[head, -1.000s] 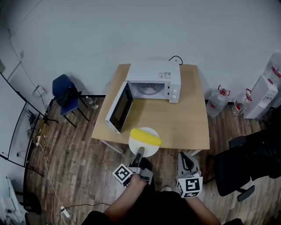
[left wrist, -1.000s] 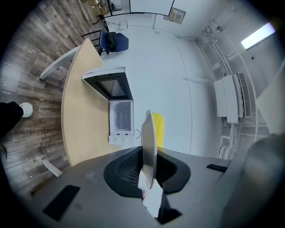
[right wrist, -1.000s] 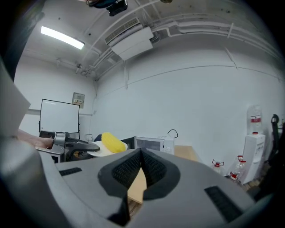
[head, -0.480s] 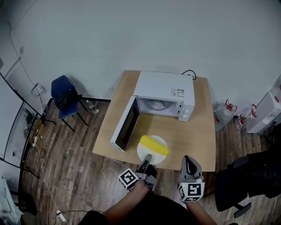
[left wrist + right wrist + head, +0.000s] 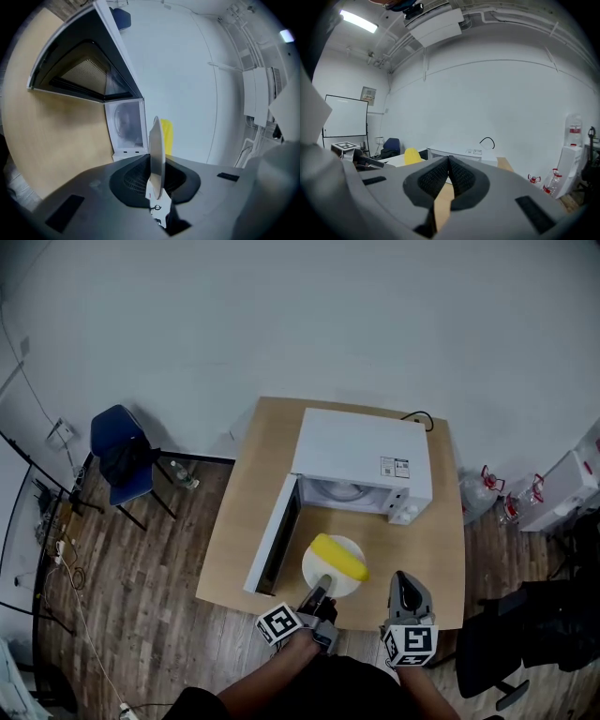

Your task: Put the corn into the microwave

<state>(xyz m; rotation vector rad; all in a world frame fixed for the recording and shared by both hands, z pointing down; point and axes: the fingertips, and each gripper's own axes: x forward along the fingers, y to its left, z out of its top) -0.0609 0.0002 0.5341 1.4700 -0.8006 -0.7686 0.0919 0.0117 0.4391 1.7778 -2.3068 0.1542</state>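
Note:
The yellow corn [image 5: 339,557] lies on a white plate [image 5: 323,579]. My left gripper [image 5: 322,587] is shut on the plate's near rim and holds it over the wooden table [image 5: 239,512], just before the open microwave [image 5: 361,460]. The microwave's door [image 5: 272,538] swings out to the left. In the left gripper view the plate [image 5: 156,150] shows edge-on between the jaws, with the corn [image 5: 167,136] behind it and the microwave cavity [image 5: 126,124] ahead. My right gripper [image 5: 401,583] hovers at the table's front edge, shut and empty [image 5: 448,161].
A blue chair [image 5: 117,460] stands left of the table. Water bottles [image 5: 487,488] and a white dispenser [image 5: 572,482] are on the right, with a black office chair [image 5: 539,624] nearer. A black cable [image 5: 422,416] runs behind the microwave.
Both grippers have come forward to the table. The plate with the corn has moved from the front edge to just before the microwave's opening. The left grip is unchanged.

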